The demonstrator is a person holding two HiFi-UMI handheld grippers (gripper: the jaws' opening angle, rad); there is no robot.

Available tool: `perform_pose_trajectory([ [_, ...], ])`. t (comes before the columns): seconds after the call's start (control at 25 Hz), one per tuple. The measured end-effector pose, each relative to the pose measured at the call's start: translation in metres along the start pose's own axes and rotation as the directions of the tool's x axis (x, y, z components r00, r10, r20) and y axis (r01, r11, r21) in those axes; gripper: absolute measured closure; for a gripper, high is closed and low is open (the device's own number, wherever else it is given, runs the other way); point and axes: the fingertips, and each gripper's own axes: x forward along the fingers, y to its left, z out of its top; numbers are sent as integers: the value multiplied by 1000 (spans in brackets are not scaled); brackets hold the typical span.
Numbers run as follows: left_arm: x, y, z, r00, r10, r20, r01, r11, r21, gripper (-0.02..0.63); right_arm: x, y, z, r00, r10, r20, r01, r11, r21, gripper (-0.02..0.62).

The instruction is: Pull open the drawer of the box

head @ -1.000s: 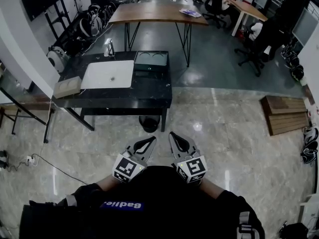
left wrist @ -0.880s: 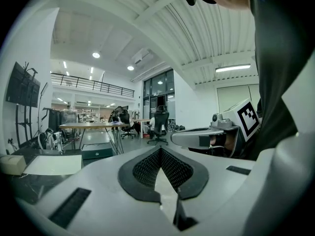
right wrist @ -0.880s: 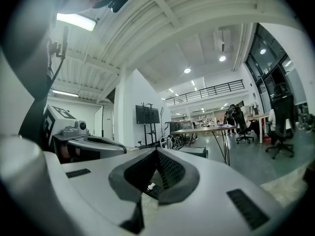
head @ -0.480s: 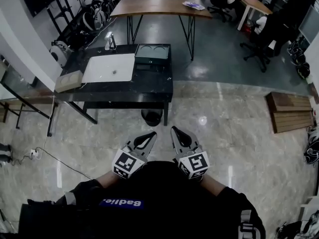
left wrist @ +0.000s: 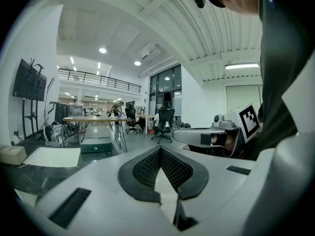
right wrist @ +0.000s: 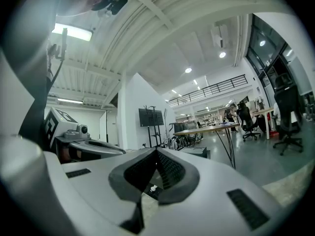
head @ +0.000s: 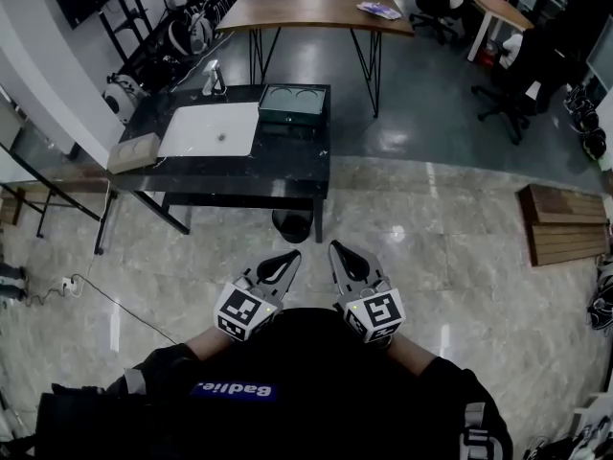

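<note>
Left tool (head: pixel 290 256) and right tool (head: pixel 336 247) both clenched, empty. Box (head: pixel 294 103) well apart on surface (head: pixel 287 171); drawer too small to make out.

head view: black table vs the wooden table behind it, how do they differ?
Top: the black table is dark and glossy; the wooden table is brown.
Load: the black table carries a white mat, a tan box and a dark box; the wooden table shows only papers near its right end.
Place: the black table is nearer the person, the wooden table farther.
Both are rectangular with black legs.
</note>
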Motion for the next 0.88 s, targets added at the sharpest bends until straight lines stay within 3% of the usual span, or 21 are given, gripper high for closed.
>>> perform_pose_trajectory([
  [0.24,17,-3,-10,999,34,-17,-35,997,-71,604,-7,-20,-7,1000,21,-12,-21,1000,20,595],
  [0.6,31,-2,-21,996,69,-49,-74,991,-115,604,-4,-37,-21,999,44,-32,-43,998,46,595],
  [0.88,39,23,-34,996,74,-46,-81,980,-182,604,21,-37,-32,995,58,-82,-54,998,44,595],
])
